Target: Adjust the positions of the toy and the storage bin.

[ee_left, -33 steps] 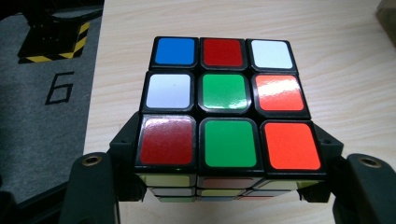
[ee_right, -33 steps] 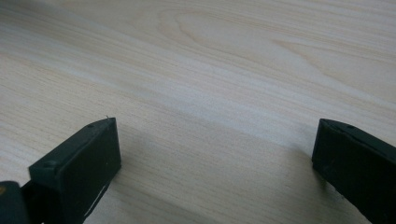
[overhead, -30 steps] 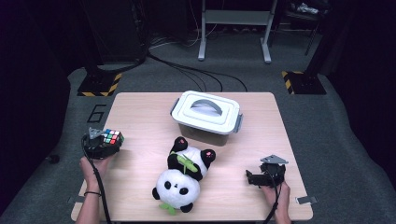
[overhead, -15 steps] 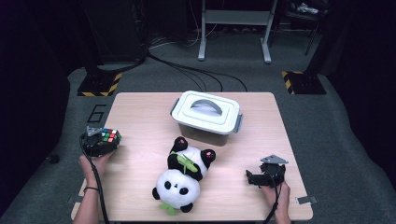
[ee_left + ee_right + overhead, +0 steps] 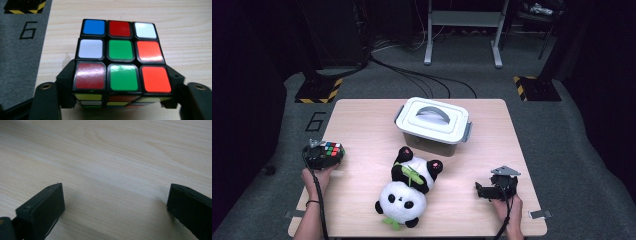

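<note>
**Cube clamped at left edge of desk; right gripper idle**

Left gripper (image 5: 323,156) sits at the left edge of the desk (image 5: 362,130), person's left hand (image 5: 315,177) behind it. Jaws pressed against both sides of a puzzle cube (image 5: 121,56); cube caught between them, near row of the top face red, green, orange in the left gripper view.

Right gripper (image 5: 116,205) near the desk's front right corner, right hand (image 5: 507,207) on it. Jaws spread wide, only bare wood between them.

Panda plush (image 5: 408,192) lies on its back at mid-desk, head toward the front edge, green sprig on its chest. White lidded bin (image 5: 433,125) with grey handle stands just behind the plush, lid on, latches at both ends.

Floor left of desk marked "6" (image 5: 315,121).
</note>
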Demonstrator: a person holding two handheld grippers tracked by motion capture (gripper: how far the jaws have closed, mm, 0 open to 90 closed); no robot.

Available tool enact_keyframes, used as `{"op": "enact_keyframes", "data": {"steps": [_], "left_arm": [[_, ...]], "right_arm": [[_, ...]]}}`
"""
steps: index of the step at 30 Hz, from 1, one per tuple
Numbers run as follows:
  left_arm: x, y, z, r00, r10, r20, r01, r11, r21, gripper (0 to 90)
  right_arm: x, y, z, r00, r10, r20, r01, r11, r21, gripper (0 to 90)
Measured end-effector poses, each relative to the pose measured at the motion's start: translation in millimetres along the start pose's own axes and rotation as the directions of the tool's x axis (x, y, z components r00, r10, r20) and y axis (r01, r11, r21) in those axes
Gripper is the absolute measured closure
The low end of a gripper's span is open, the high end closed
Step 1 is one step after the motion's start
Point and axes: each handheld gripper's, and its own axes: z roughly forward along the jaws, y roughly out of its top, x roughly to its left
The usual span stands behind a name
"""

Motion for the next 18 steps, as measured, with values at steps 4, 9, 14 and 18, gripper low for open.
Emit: {"op": "enact_keyframes", "data": {"steps": [4, 9, 14, 18], "left_arm": [[1.1, 0.9, -9.7, 0.9999, -0.009, -0.007, 0.009, 0.9999, 0.007, 14.7], [0.2, 3.3, -24.6, 0.9999, -0.007, -0.008, 0.007, 1.0, 0.001, 9.5], [-4.6, 5.9, -43.0, 0.9998, 0.013, -0.012, -0.014, 0.9999, -0.004, 7.4], [-10.7, 3.8, -56.2, 0.9997, 0.025, -0.007, -0.025, 0.9996, -0.016, 5.9]], "right_arm": [[0.0, 0.0, 0.0, 1.0, 0.0, 0.0, 0.0, 1.0, 0.0, 0.5], [-0.1, 0.0, 0.0, 1.0, 0.0, -0.001, 0.0, 1.0, -0.001, 0.5], [-0.2, -0.1, 0.0, 1.0, 0.0, -0.001, 0.0, 1.0, -0.001, 0.5], [-0.1, -0.1, -0.1, 1.0, 0.002, -0.002, -0.002, 1.0, 0.0, 0.6]]}}
